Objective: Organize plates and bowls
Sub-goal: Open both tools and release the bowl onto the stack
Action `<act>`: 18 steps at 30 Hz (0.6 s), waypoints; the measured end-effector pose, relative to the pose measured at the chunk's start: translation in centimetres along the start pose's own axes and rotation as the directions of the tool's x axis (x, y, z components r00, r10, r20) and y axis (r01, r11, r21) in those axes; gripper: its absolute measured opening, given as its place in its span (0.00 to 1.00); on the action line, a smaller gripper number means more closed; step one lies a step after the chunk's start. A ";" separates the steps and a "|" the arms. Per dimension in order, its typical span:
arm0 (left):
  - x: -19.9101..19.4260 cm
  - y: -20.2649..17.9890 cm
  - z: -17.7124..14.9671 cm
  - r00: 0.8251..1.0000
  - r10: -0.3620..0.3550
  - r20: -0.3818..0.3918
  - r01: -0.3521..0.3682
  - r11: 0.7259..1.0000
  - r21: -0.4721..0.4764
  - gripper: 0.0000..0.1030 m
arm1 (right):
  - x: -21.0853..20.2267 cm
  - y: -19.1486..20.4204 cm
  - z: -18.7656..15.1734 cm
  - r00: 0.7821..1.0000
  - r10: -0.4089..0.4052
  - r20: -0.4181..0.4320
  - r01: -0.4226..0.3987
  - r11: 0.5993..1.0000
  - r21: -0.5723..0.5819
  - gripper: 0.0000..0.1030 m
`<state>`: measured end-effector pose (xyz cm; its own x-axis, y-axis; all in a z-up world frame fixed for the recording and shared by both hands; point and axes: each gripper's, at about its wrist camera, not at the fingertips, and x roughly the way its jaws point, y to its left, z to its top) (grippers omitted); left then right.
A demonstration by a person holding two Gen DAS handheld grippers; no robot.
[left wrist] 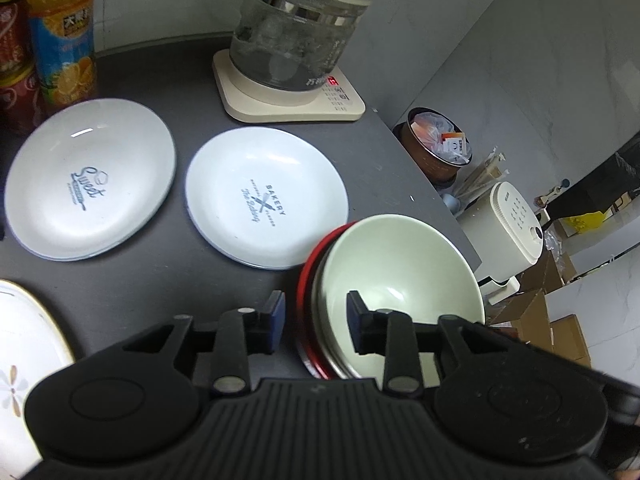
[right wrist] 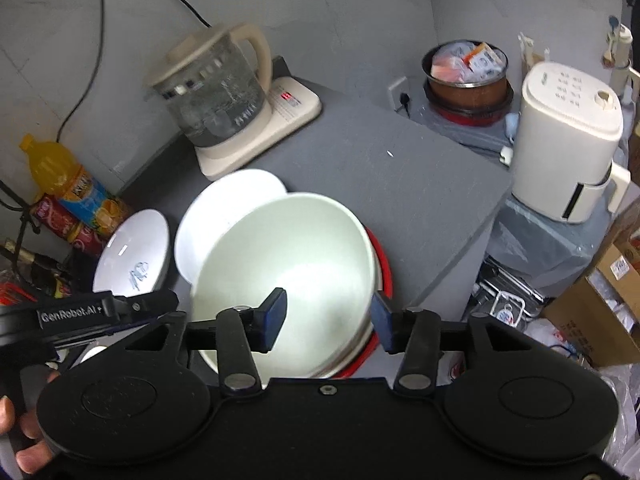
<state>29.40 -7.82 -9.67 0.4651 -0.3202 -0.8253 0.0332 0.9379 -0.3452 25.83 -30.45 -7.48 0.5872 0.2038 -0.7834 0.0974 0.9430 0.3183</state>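
Observation:
A pale green bowl sits nested in a grey bowl and a red bowl near the table's right edge. My left gripper is open and straddles the stack's left rim, with its pads clear of it. In the right wrist view the same pale bowl fills the middle. My right gripper is open, one pad inside the bowl and the other just outside its right rim. Two white plates lie on the grey table, one printed "Sweet" and one printed "Bakery".
A glass kettle on its cream base stands at the back, with an orange drink bottle and red cans at the back left. A gold-rimmed floral plate lies front left. Past the table's right edge are a cream appliance, a pot of packets and cardboard boxes.

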 end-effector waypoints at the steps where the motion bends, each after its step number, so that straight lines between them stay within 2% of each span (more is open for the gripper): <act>1: -0.3 0.1 0.0 1.000 0.003 0.007 -0.003 1.000 0.000 0.41 | -0.2 0.3 0.0 1.000 0.006 0.004 -0.006 1.000 -0.010 0.53; 5: -1.8 0.9 -0.2 0.999 0.035 0.030 -0.035 0.999 0.000 0.60 | -0.7 1.9 0.3 0.999 0.029 0.016 -0.028 0.998 -0.055 0.63; 7: -2.5 1.5 -0.4 0.998 0.049 0.041 -0.049 0.999 -0.003 0.64 | -0.7 2.8 0.3 0.999 0.040 0.013 -0.039 0.996 -0.084 0.66; 11: -3.7 3.0 -1.0 0.996 0.075 0.052 -0.073 0.997 -0.032 0.67 | -0.3 4.8 0.2 0.997 0.076 -0.011 -0.077 0.988 -0.136 0.75; 18: -5.2 6.0 -2.1 0.992 0.117 0.046 -0.112 0.989 -0.099 0.68 | 0.3 8.2 -0.3 0.992 0.113 -0.058 -0.123 0.967 -0.223 0.78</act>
<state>25.30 -0.81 -8.42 0.5063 -0.2022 -0.8383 -0.1064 0.9500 -0.2934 26.60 -22.53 -5.29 0.5466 0.3240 -0.7722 -0.1578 0.9454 0.2850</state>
